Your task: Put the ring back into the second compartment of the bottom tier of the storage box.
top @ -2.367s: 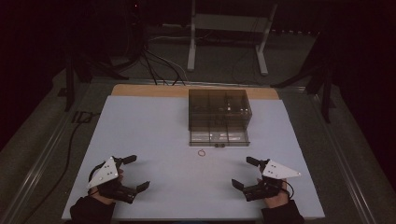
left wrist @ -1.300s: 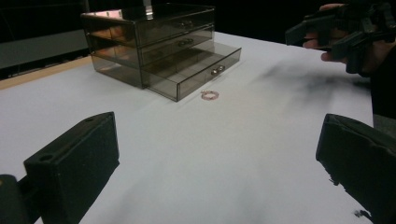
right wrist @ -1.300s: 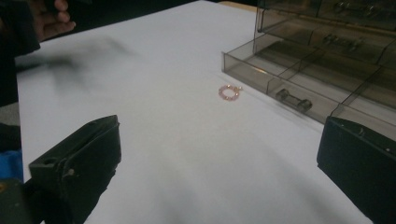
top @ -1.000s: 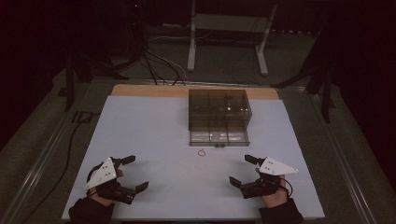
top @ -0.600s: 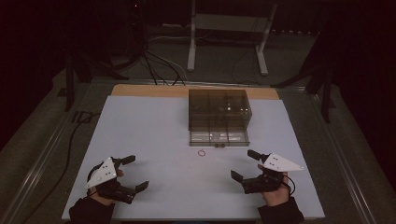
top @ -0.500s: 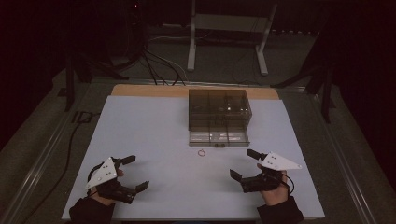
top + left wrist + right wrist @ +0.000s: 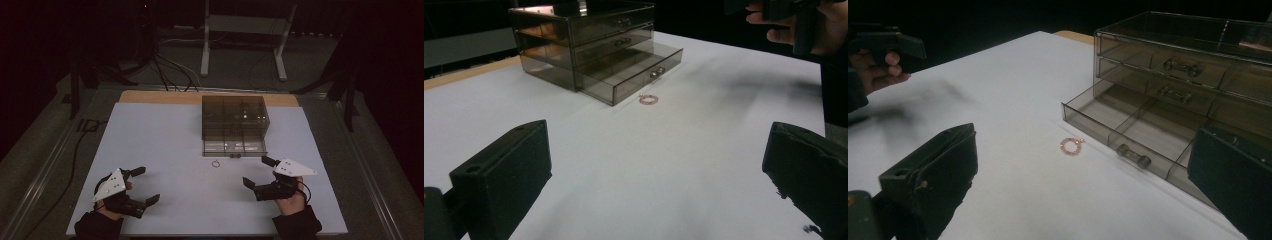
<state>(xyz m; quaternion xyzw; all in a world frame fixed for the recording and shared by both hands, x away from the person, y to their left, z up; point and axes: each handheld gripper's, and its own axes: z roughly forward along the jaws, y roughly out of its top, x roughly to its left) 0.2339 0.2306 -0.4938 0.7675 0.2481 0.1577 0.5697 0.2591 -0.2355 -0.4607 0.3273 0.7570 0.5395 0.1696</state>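
Note:
A small pink bead ring (image 7: 216,163) lies flat on the white table, just in front of a smoky clear drawer chest (image 7: 234,120). The chest's bottom drawer (image 7: 234,147) is pulled open and looks empty. My right gripper (image 7: 257,171) hovers open to the right of the ring, nothing between its jaws. My left gripper (image 7: 146,185) rests open near the front left of the table. In the right gripper view the ring (image 7: 1071,146) sits close to the open drawer (image 7: 1128,130). In the left gripper view the ring (image 7: 648,99) lies far ahead, before the chest (image 7: 589,35).
A white sheet (image 7: 160,135) covers the table, with a wooden strip (image 7: 160,96) along the back edge. Behind the table stand a metal frame (image 7: 245,30) and floor cables (image 7: 165,65). A cable (image 7: 75,150) trails off the left side.
My right gripper has moved a little forward and left, toward the ring. My left gripper, the ring and the chest have stayed put.

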